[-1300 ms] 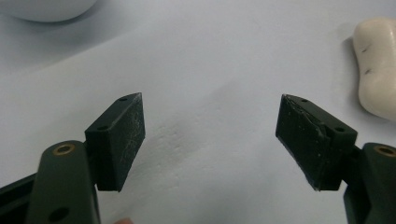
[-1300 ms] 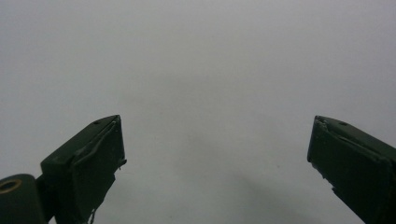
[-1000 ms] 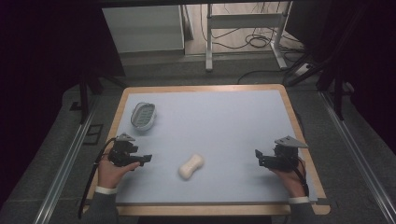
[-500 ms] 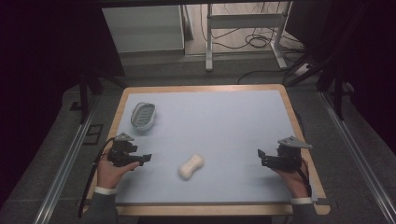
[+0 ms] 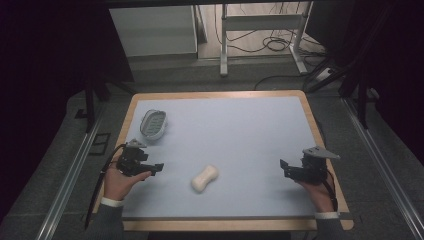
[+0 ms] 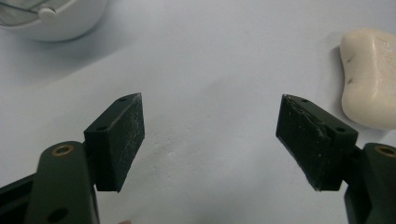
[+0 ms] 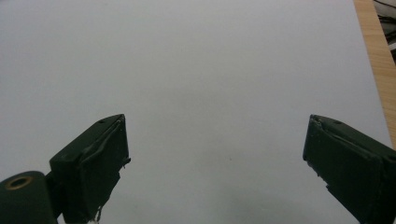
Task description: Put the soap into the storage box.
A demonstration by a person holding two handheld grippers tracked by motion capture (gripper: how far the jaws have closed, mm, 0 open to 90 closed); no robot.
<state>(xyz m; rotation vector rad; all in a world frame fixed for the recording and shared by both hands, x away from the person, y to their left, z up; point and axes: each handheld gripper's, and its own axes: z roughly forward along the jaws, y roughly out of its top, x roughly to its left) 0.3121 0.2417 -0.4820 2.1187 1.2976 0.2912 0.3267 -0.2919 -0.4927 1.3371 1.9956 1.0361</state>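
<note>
High view showed nothing done yet — the soap bar (image 5: pixel 205 178) lay untouched near the left gripper (image 5: pixel 155 168), the soap dish (image 5: pixel 152 124) farther off; both grippers' jaws stood apart, the right gripper (image 5: pixel 285 167) idle.

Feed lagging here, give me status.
Left gripper open, empty. Right gripper open, empty. Soap bar loose on mat, untouched. Soap dish far left; path clear.

Soap bar (image 5: pixel 205 178) lies on the blue mat (image 5: pixel 235 130), near-centre, tilted diagonally. Left gripper (image 5: pixel 156 169) held low at the mat's left edge, pointing right toward the soap, apart from it. Right gripper (image 5: pixel 283 167) at the right edge, pointing left, well apart from the soap. Soap dish (image 5: pixel 152 124) sits far-left, beyond the left gripper. Nothing is gripped.
</note>
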